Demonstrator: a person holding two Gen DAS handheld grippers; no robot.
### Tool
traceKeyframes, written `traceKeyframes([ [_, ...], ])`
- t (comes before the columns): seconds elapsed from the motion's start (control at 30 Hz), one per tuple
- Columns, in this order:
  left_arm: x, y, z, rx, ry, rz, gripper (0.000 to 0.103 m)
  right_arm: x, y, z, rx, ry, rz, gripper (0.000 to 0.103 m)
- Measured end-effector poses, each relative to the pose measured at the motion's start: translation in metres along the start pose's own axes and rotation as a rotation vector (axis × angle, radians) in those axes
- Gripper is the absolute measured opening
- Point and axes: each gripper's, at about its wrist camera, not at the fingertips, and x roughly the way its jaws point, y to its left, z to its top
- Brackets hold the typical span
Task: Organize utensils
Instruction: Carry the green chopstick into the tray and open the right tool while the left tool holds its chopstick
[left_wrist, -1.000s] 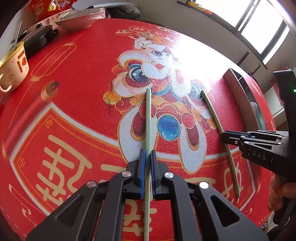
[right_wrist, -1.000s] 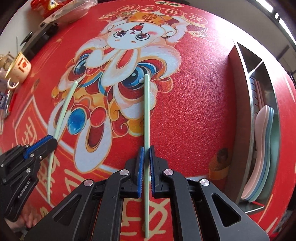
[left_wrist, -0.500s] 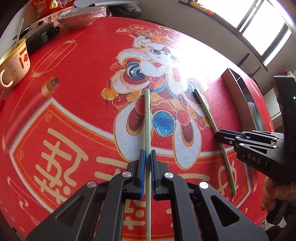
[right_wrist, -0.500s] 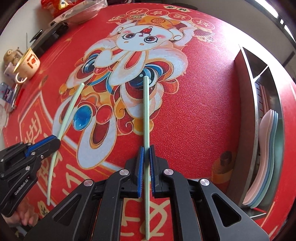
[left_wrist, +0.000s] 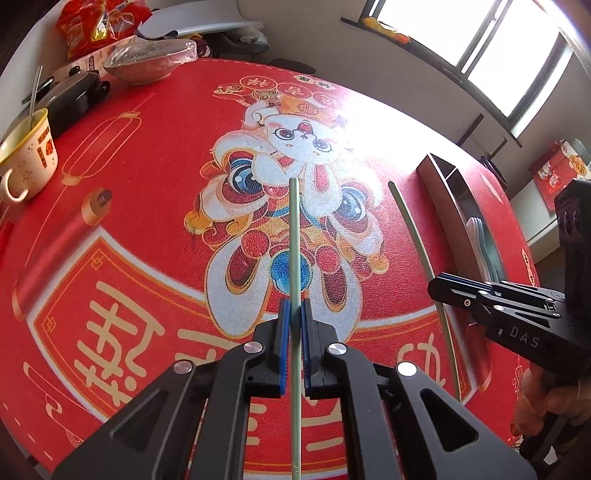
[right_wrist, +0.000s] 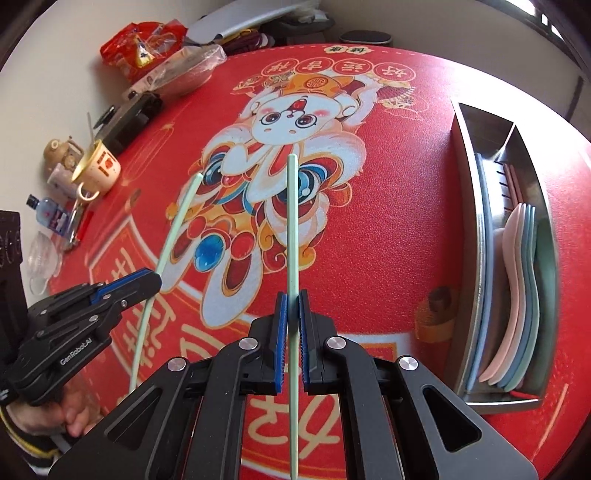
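Each gripper holds one pale green chopstick. The left gripper (left_wrist: 291, 314) has its blue pads pressed on the left chopstick (left_wrist: 293, 240), which runs forward from between the fingers and also sticks out back toward the camera. The right gripper (right_wrist: 291, 306) pinches the right chopstick (right_wrist: 291, 221) in the same way, about at the middle of its length. Both chopsticks are lifted above the red mat (right_wrist: 388, 221), over the printed rabbit figure, and they point away from the person, nearly parallel, well apart from each other.

In the right wrist view the left gripper appears at the left edge with its chopstick bent by the lens, and a hand (right_wrist: 74, 413) is under it.

At the right side of the mat stands a metal tray (right_wrist: 469, 206) with compartments. In the long compartment lie stacked spoons (right_wrist: 517, 288), pink, blue and green. The small compartment at the far end looks empty, but part of it is hidden.

At the far left edge of the table are a cream mug (left_wrist: 27, 155), a black case (left_wrist: 74, 99) and a bowl (left_wrist: 147, 62) under plastic film
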Motion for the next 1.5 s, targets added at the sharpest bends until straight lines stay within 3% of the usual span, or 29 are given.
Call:
traceKeyframes([
  [0.6,-0.014,-0.016,0.012,-0.010,-0.047,-0.049,0.006,-0.064,-0.056,-0.010,0.145,-0.166,0.008,0.006],
  [0.87,-0.008,-0.027,0.014,0.004,-0.041,-0.072,0.006,-0.081,-0.098,0.002,0.199,-0.198,-0.069,0.006],
  [1.07,-0.007,-0.025,0.013,-0.001,-0.036,-0.062,0.006,-0.069,-0.137,0.034,0.239,-0.222,-0.128,0.006],
  [1.23,-0.008,-0.016,0.013,-0.023,-0.033,-0.037,0.006,-0.044,-0.140,0.057,0.201,-0.217,-0.164,0.006],
  [1.5,-0.005,-0.006,0.015,-0.049,-0.020,-0.005,0.006,-0.011,-0.139,0.056,0.210,-0.149,-0.169,0.006],
])
